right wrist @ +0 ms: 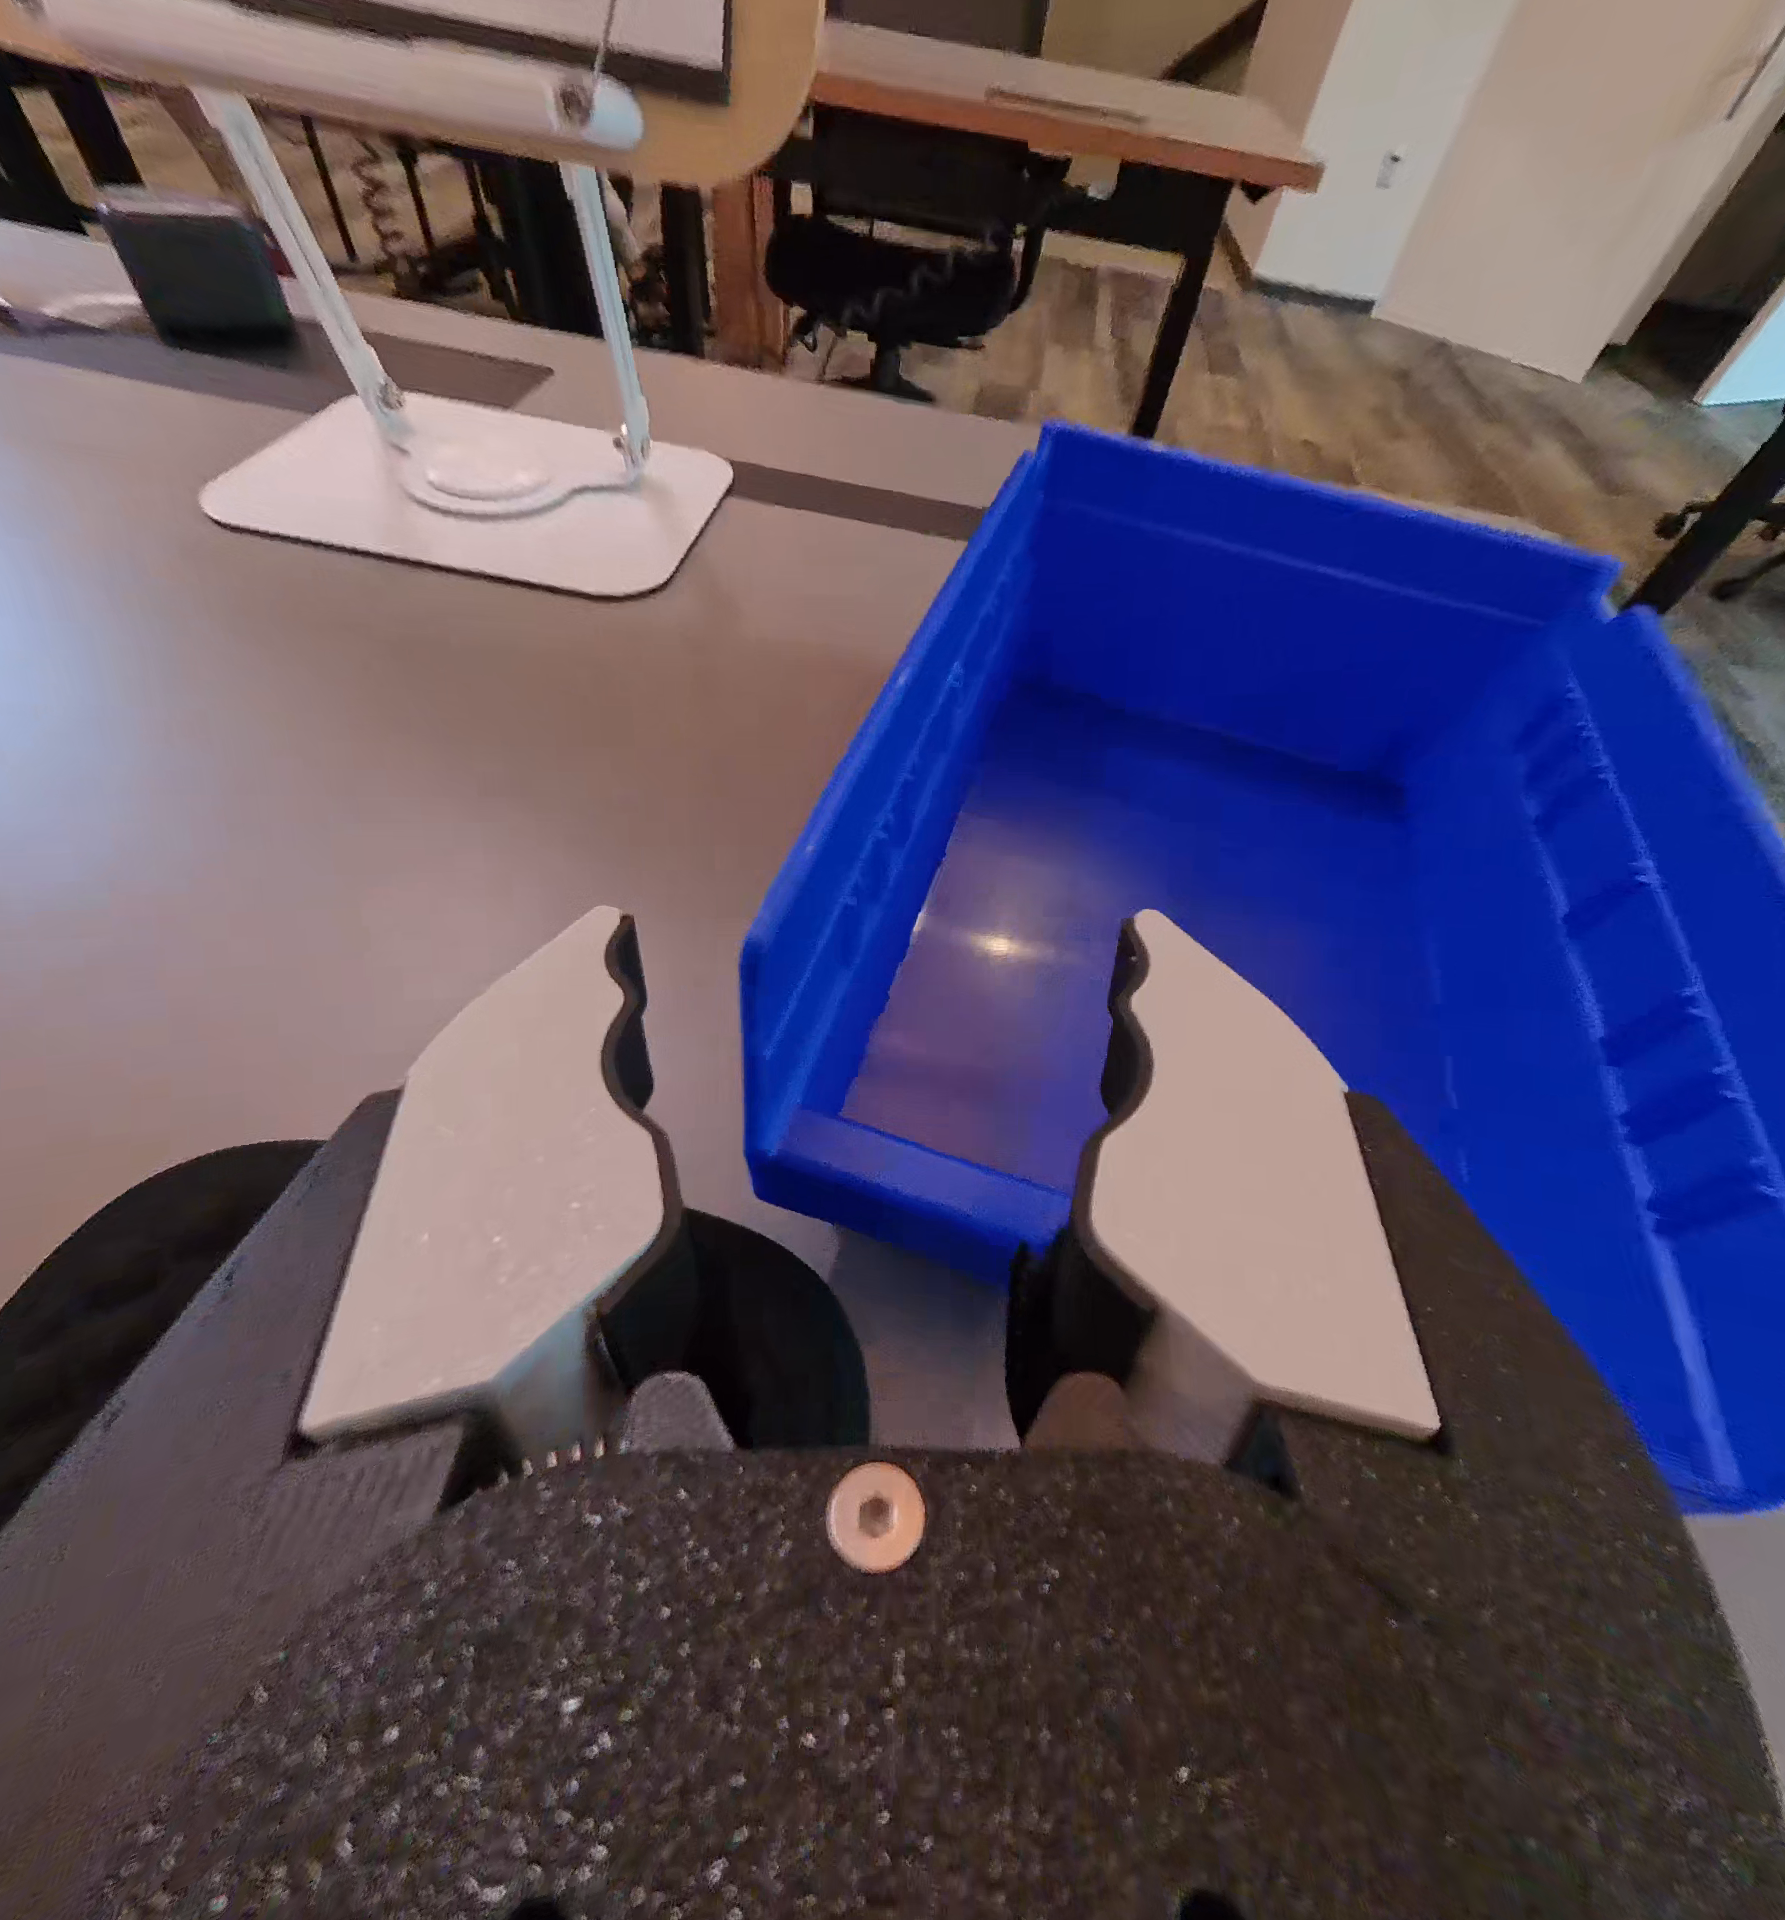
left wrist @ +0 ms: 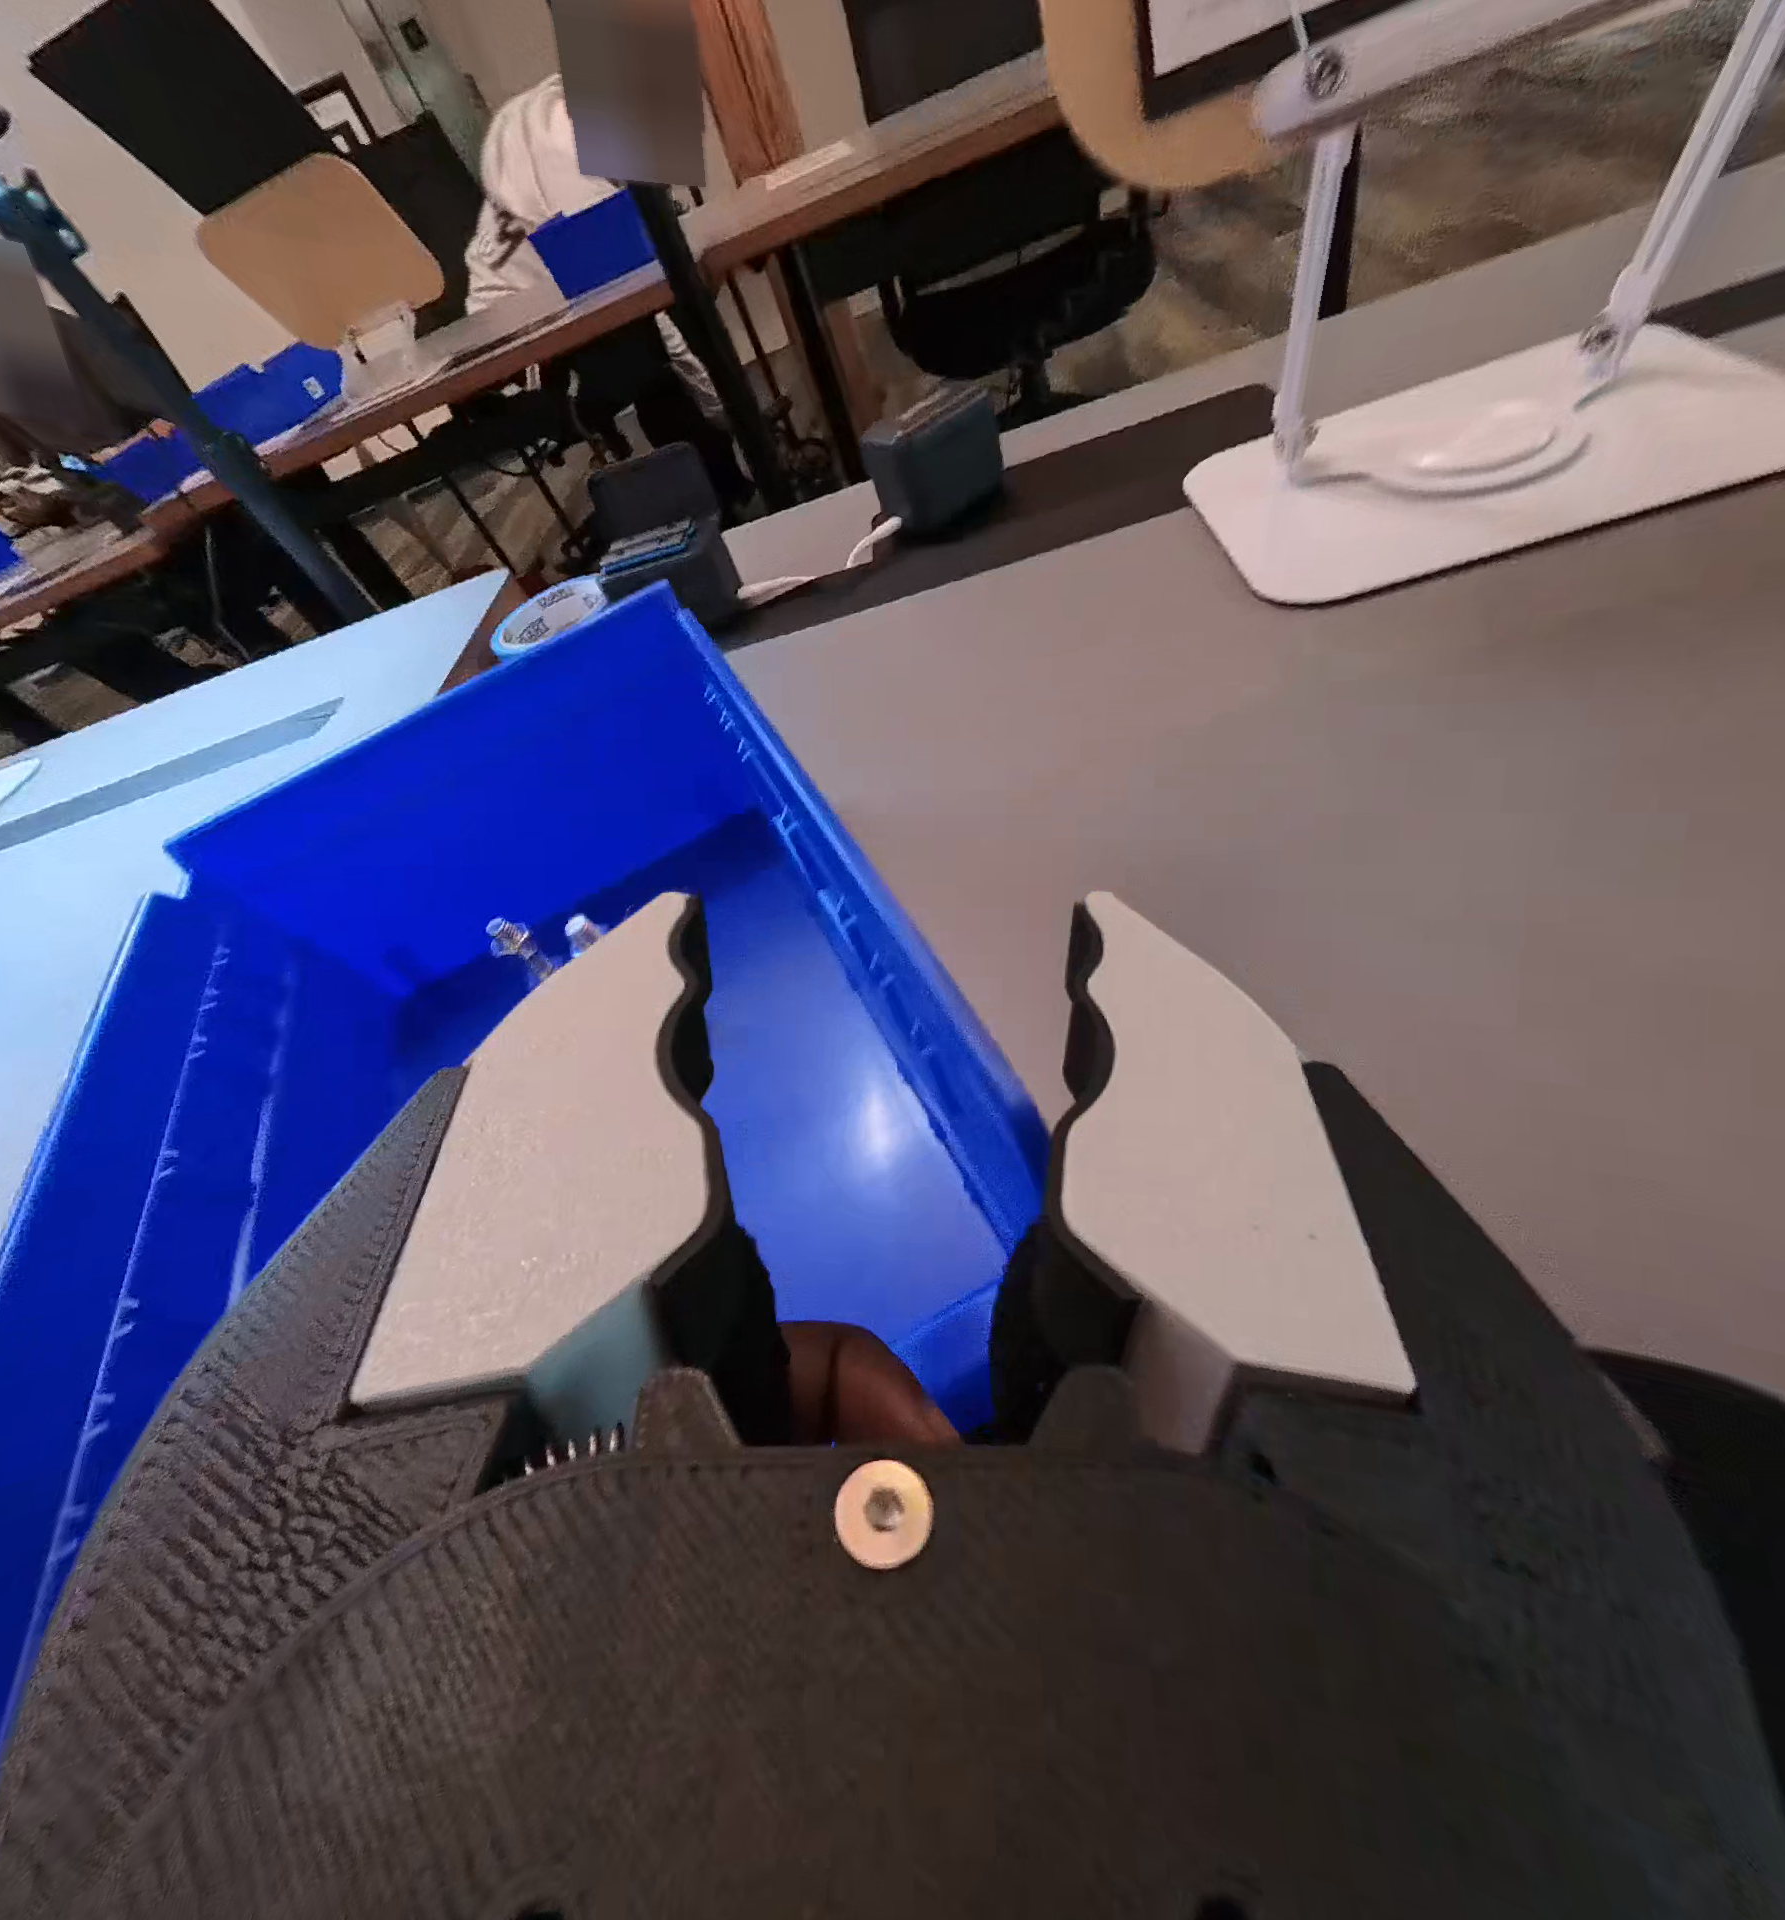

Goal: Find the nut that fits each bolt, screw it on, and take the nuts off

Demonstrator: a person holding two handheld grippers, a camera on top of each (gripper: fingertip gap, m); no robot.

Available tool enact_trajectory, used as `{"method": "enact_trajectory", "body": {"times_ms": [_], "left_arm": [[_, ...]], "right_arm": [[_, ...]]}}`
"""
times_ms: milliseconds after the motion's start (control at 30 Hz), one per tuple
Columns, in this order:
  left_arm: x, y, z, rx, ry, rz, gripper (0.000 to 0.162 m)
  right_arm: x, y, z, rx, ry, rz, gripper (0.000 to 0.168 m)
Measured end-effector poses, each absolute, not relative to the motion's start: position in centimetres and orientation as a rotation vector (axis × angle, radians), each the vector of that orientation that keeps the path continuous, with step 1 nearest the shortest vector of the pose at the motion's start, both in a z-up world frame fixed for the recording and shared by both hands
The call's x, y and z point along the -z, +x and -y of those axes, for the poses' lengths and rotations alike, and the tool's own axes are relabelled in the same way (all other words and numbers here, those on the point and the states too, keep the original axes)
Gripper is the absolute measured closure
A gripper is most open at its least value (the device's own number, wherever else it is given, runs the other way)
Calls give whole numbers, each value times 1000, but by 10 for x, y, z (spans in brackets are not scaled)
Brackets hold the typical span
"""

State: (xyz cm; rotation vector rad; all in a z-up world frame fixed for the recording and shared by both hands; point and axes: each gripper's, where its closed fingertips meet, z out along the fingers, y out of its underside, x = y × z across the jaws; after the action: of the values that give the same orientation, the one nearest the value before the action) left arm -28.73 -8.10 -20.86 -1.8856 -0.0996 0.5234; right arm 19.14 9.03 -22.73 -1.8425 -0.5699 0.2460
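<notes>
Above blue bin [left wrist: 576, 790] – left hand-held gripper [left wrist: 888, 935] agape, empty | right hand-held gripper [right wrist: 877, 945] likewise

two blue bins [left wrist: 555, 821] [right wrist: 1231, 665], two bolts [left wrist: 540, 945], one lamp [left wrist: 1532, 457]

A white desk lamp [left wrist: 1532, 447] is standing on the grey table [left wrist: 1283, 883] near its far edge, its base [right wrist: 472, 499] lying flat. A roll of tape [left wrist: 545, 623] is sitting at the far edge, beside a dark charger box [left wrist: 935, 462]. People are sitting at wooden desks [left wrist: 514, 343] beyond.
</notes>
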Motion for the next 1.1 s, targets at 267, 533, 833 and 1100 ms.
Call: {"method": "enact_trajectory", "body": {"times_ms": [267,533,833,1100], "left_arm": [[253,-284,73,-467,-1994,27,131],[251,-277,72,-454,-1951,-74,136],[250,-247,62,-372,-1893,-208,142],[249,-231,54,-319,-1858,-261,146]], "right_arm": [[262,187,-105,-75,-1943,608,115],[263,185,-103,29,-1874,633,159],[261,190,-94,62,-1842,570,164],[260,185,-94,106,-1815,596,163]]}}
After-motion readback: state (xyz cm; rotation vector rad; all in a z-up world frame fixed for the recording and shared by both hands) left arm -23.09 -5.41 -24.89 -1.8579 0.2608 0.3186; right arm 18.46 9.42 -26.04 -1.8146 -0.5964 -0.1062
